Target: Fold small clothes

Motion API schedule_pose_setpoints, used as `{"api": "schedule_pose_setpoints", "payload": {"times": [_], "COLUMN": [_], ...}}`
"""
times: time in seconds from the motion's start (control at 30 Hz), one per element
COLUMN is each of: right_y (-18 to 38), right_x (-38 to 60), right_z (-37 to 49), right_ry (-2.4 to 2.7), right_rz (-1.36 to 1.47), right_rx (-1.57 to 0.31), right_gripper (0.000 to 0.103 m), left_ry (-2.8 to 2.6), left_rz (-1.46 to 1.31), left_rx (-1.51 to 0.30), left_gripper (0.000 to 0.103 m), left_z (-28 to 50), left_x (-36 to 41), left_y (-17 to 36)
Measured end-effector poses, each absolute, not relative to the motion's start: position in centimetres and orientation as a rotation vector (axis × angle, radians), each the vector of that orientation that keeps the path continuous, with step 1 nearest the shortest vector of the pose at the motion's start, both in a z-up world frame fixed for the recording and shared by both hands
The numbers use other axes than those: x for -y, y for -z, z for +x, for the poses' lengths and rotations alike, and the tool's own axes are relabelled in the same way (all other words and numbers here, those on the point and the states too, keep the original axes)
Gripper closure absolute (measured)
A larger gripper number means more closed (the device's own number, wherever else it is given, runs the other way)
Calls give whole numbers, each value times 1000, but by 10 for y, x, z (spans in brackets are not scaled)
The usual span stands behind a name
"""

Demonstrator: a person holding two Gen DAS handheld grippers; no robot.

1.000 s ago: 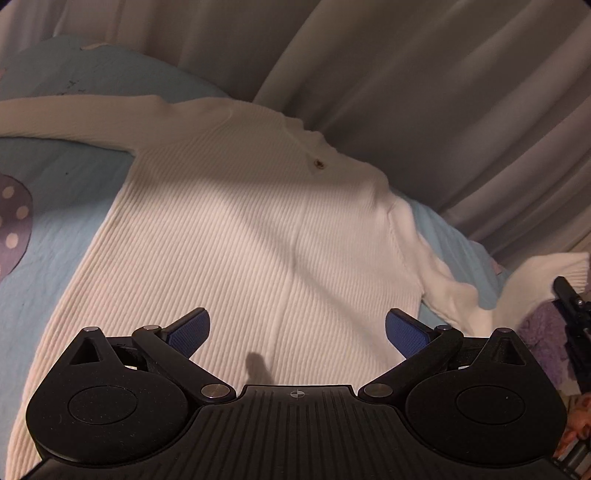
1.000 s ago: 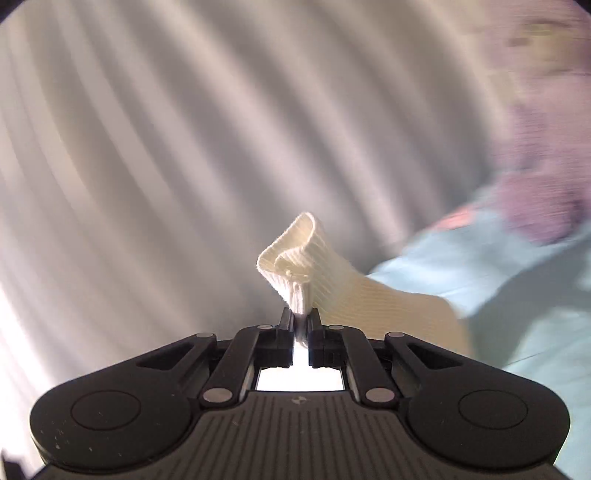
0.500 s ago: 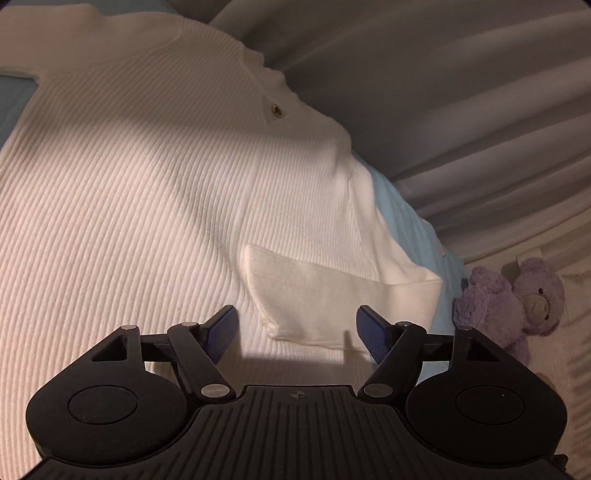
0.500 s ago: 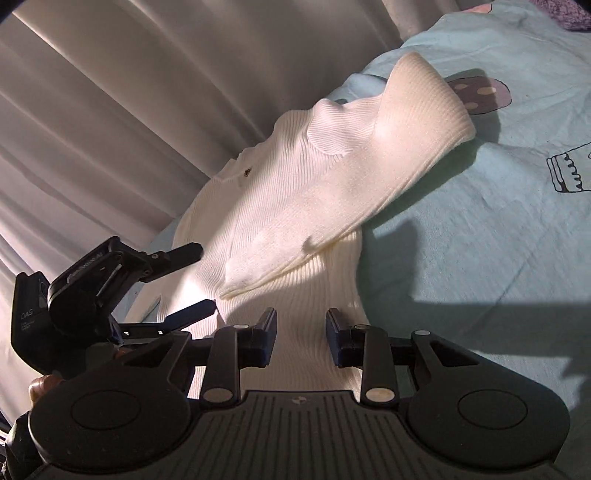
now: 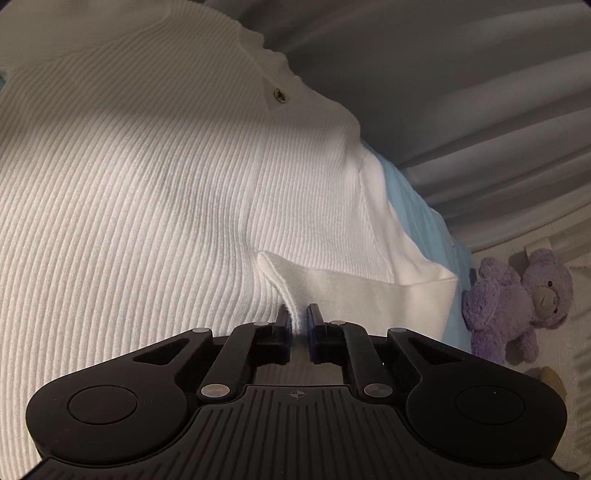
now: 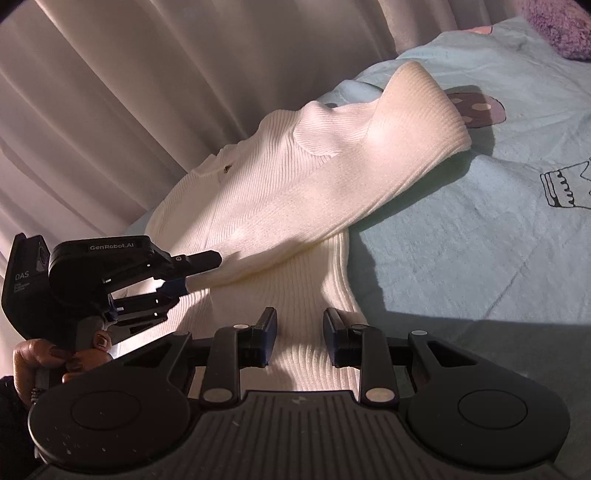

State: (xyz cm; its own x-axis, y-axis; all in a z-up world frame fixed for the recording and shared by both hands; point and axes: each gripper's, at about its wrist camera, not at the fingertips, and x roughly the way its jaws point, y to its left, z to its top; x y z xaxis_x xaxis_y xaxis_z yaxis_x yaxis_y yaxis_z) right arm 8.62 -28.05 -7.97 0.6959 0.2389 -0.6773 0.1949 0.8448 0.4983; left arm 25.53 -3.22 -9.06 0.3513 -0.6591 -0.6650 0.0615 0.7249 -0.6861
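A white ribbed sweater (image 5: pixel 155 184) lies on a light blue bedsheet (image 6: pixel 480 240). One sleeve (image 6: pixel 369 155) is folded across the body, its cuff end (image 5: pixel 332 288) near the hem. My left gripper (image 5: pixel 298 317) is shut on the sleeve cuff; it also shows in the right wrist view (image 6: pixel 192 269) pinching that cuff. My right gripper (image 6: pixel 300 332) is open, its fingers either side of the sweater's lower body (image 6: pixel 314 350), holding nothing.
Grey curtains (image 5: pixel 443 74) hang behind the bed. A purple teddy bear (image 5: pixel 517 302) sits at the right of the sweater. The sheet has printed cartoon figures (image 6: pixel 476 109). A purple fuzzy thing (image 6: pixel 561 26) lies at the far corner.
My left gripper has closed on the folded sleeve's cuff. My right gripper, which let go of the sleeve earlier, stays open over the sweater's lower body.
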Motion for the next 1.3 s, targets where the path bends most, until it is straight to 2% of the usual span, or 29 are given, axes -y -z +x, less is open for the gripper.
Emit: {"api": "schedule_pose_setpoints", "payload": {"times": [0.1, 0.23, 0.33, 0.43, 0.53, 0.6, 0.67, 0.73, 0.8, 0.83, 0.9, 1.1, 1.3], "right_y": [76, 67, 61, 57, 56, 57, 57, 56, 56, 57, 59, 65, 73], "right_x": [278, 288, 296, 303, 309, 313, 316, 318, 320, 322, 326, 339, 331], "right_z": [90, 95, 104, 116, 129, 137, 143, 152, 159, 164, 174, 208, 244], "right_ry": [-10, 37, 86, 114, 144, 150, 148, 145, 145, 142, 144, 156, 146], "right_rz": [535, 529, 504, 493, 479, 485, 495, 504, 511, 516, 525, 564, 505], "right_rx": [-826, -802, -780, -764, -759, -762, -762, -759, -761, -762, -761, -765, -789], "right_gripper": [79, 79, 79, 79, 78, 77, 77, 77, 76, 74, 69, 53, 52], "left_ry": [537, 542, 400, 256, 248, 269, 275, 287, 289, 285, 274, 206, 187], "left_rz": [-610, -583, -411, -244, -307, -390, -436, -465, -476, -461, -463, -330, -313], "left_rx": [-1092, -916, -806, -769, -842, -872, -880, -901, -903, -903, -882, -618, -696], "left_gripper": [97, 97, 97, 97, 96, 89, 72, 71, 76, 94, 95, 95, 95], "left_z": [259, 266, 279, 293, 311, 320, 324, 329, 332, 334, 337, 331, 341], "left_x": [28, 4, -10, -21, -39, -47, -49, -45, -43, -42, -42, -47, -51], "left_y": [81, 39, 19, 25, 46, 59, 69, 77, 80, 79, 71, 23, 37]}}
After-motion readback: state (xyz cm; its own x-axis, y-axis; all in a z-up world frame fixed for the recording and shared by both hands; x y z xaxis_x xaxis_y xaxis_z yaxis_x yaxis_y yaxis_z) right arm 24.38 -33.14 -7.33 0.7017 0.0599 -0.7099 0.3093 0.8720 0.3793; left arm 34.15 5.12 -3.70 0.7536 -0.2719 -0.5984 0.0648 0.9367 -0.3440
